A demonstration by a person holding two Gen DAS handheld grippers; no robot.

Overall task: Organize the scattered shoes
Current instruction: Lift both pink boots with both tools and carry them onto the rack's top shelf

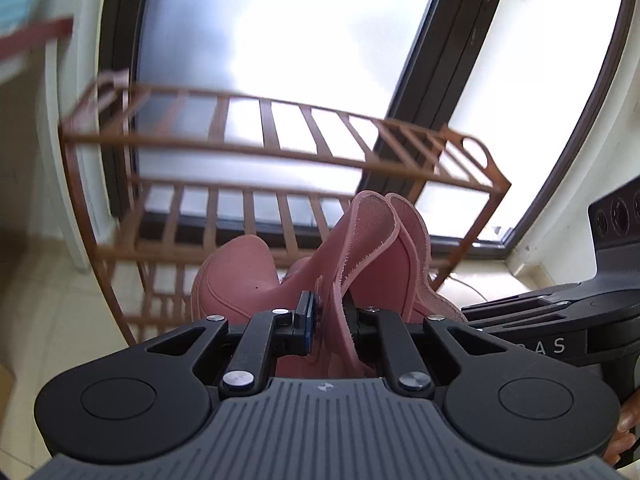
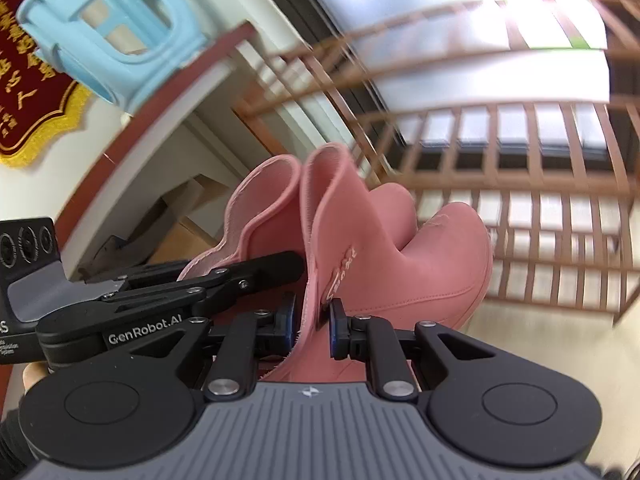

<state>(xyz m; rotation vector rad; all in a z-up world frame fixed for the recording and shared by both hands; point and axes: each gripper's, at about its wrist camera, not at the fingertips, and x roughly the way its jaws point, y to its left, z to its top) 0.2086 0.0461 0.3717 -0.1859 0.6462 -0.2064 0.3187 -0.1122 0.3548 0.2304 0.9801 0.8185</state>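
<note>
Left wrist view: the left gripper (image 1: pixel 329 320) pinches the soft top edge of a pink boot (image 1: pixel 360 248). The boot hangs in the air, in front of the brown shoe rack (image 1: pixel 280 152). Keep the pinch tight so it does not slip.

Right wrist view: the right gripper (image 2: pixel 313 324) pinches the top edge of the other boot (image 2: pixel 400 256), right beside its twin. Set both down flat, side by side, toes toward the back edge of a shelf.
</note>
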